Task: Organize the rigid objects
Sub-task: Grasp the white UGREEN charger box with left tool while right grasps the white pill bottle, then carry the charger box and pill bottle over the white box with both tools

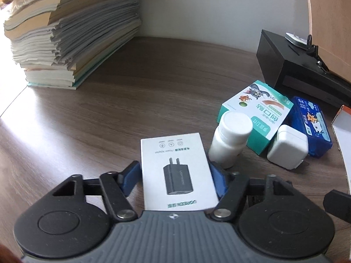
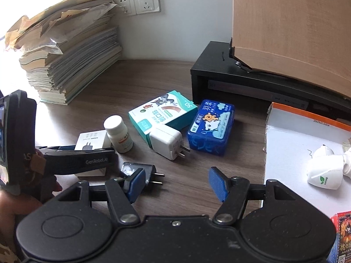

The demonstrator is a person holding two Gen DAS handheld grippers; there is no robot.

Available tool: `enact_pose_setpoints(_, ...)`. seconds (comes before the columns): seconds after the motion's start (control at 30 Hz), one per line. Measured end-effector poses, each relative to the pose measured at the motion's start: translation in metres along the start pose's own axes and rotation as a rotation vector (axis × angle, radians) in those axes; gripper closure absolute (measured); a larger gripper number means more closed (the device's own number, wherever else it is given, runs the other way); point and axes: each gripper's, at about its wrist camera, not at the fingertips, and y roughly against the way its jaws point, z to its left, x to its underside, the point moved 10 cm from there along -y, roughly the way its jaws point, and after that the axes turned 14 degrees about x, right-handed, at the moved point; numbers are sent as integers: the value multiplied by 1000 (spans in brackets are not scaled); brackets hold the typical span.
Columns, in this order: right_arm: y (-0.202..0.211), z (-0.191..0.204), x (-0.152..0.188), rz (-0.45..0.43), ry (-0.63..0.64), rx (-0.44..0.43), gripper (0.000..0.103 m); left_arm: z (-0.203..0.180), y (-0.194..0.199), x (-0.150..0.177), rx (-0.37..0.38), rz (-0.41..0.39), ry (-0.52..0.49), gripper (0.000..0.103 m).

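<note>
A white power-adapter box point(image 1: 175, 168) point(image 2: 92, 140) lies flat on the wooden desk point(image 1: 136, 100), and my left gripper point(image 1: 175, 172) point(image 2: 87, 160) is shut on it, a blue pad pressed to each long side. A white pill bottle point(image 1: 230, 140) point(image 2: 118, 133) stands upright just right of that box. My right gripper point(image 2: 176, 179) hangs open over bare desk with nothing between its fingers. A black charger plug point(image 2: 142, 172) lies by its left finger, prongs pointing right. Beyond sit a white charger point(image 2: 166, 142), a teal plaster box point(image 2: 162, 111) and a blue tissue pack point(image 2: 210, 127).
A tall stack of papers and booklets point(image 1: 72, 37) fills the back left corner. A black monitor stand point(image 2: 241, 81) with a wooden board on it runs along the back right. A shallow white box with an orange rim point(image 2: 291, 135) at the right holds a white device point(image 2: 324, 166).
</note>
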Motion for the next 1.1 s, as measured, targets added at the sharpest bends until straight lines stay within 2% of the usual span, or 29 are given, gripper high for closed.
enact_pose_setpoints(0.07, -2, 12, -4, -9, 12, -34, 26, 4, 2, -1, 24, -2, -8, 44)
enact_pose_setpoints(0.2, -12, 40, -14, -31, 61, -93, 26, 21, 13, 0, 15, -17, -1, 44)
enact_pose_setpoints(0.47, -48, 95, -33, -42, 146, -142, 26, 51, 35, -5, -15, -56, 41, 44)
enact_pose_setpoints(0.53, -59, 104, -34, -32, 167, -148, 29, 57, 37, -6, -21, -61, 53, 44)
enact_pose_setpoints(0.57, -64, 107, -34, -30, 173, -144, 34, 59, 38, -5, -22, -63, 58, 44)
enact_pose_setpoints(0.63, -73, 111, -35, -13, 176, -141, 36, 62, 39, -5, -24, -60, 64, 44)
enact_pose_setpoints(0.77, -85, 115, -33, 3, 185, -124, 63, 64, 40, -3, -25, -57, 68, 44)
enact_pose_setpoints(0.93, -72, 108, -33, -14, 167, -117, 63, 62, 45, -3, -23, -70, 66, 44)
enact_pose_setpoints(1.1, -47, 88, -36, -37, 142, -105, 63, 43, 55, -11, -2, -98, 46, 44)
